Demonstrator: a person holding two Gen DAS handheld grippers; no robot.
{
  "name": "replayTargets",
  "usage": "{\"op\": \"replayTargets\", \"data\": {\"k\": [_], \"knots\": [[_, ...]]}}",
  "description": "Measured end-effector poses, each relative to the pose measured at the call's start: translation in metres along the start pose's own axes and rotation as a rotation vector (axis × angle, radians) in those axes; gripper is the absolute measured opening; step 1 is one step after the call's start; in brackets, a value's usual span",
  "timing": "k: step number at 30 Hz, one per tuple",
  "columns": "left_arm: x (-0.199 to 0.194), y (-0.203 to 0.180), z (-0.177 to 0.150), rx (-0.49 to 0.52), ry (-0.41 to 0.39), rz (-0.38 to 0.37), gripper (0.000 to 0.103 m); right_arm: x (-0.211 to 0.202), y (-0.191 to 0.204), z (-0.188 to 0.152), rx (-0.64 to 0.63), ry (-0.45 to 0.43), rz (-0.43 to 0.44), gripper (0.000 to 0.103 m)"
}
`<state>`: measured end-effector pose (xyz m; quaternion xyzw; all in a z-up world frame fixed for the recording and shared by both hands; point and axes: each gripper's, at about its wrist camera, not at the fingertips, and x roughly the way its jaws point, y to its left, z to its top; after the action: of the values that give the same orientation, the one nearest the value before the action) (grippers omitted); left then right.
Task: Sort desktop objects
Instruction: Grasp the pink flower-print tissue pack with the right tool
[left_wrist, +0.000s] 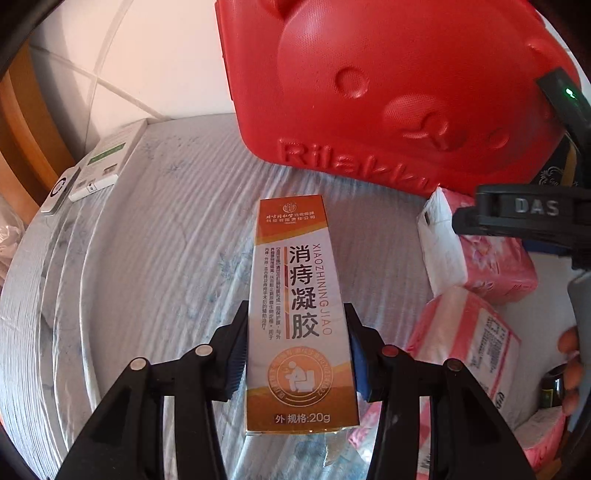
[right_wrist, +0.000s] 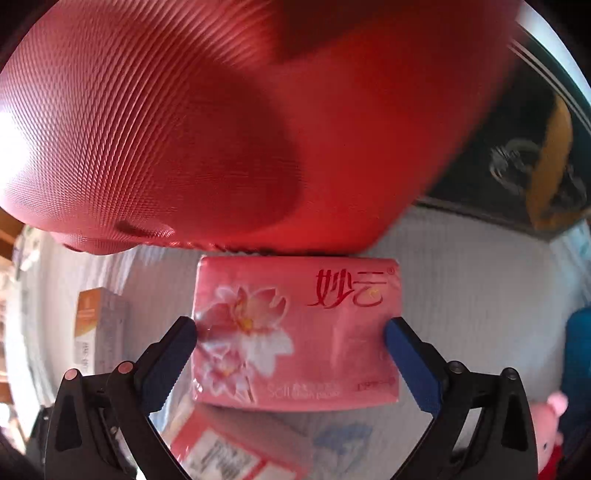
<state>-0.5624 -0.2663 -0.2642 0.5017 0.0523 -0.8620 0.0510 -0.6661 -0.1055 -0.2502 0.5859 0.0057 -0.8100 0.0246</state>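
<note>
My left gripper (left_wrist: 295, 325) is shut on an orange and white medicine box (left_wrist: 299, 314), held above the table, pointing toward the red Rilakkuma case (left_wrist: 388, 85). My right gripper (right_wrist: 291, 339) is shut on a pink tissue pack (right_wrist: 295, 332) with a flower print, held right under the red case (right_wrist: 221, 122). The medicine box also shows at the left of the right wrist view (right_wrist: 99, 328). The right gripper shows at the right edge of the left wrist view (left_wrist: 517, 214), with the pink pack (left_wrist: 495, 266) beneath it.
Other pink tissue packs (left_wrist: 469, 339) (right_wrist: 229, 450) lie on the wrapped white table (left_wrist: 166, 258). A white box (left_wrist: 107, 162) and a small remote (left_wrist: 59, 192) sit at the far left edge. A dark box (right_wrist: 535, 158) and a pink pig toy (right_wrist: 554, 424) are at the right.
</note>
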Motion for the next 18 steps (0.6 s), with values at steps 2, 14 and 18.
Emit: {"op": "replayTargets", "data": {"k": [2,14,18], "knots": [[0.003,-0.001,0.000,-0.001,0.003,-0.002,0.046,0.002,0.004,-0.001,-0.013,-0.034,-0.024,0.103],[-0.012,-0.001,-0.013,0.015,-0.007,-0.006,0.046,-0.040,-0.072,-0.036,0.153,-0.169,0.068,0.070],[-0.010,-0.011,-0.023,0.041,0.042,-0.005,0.046,-0.005,-0.101,-0.038,0.229,-0.028,0.072,0.029]]}}
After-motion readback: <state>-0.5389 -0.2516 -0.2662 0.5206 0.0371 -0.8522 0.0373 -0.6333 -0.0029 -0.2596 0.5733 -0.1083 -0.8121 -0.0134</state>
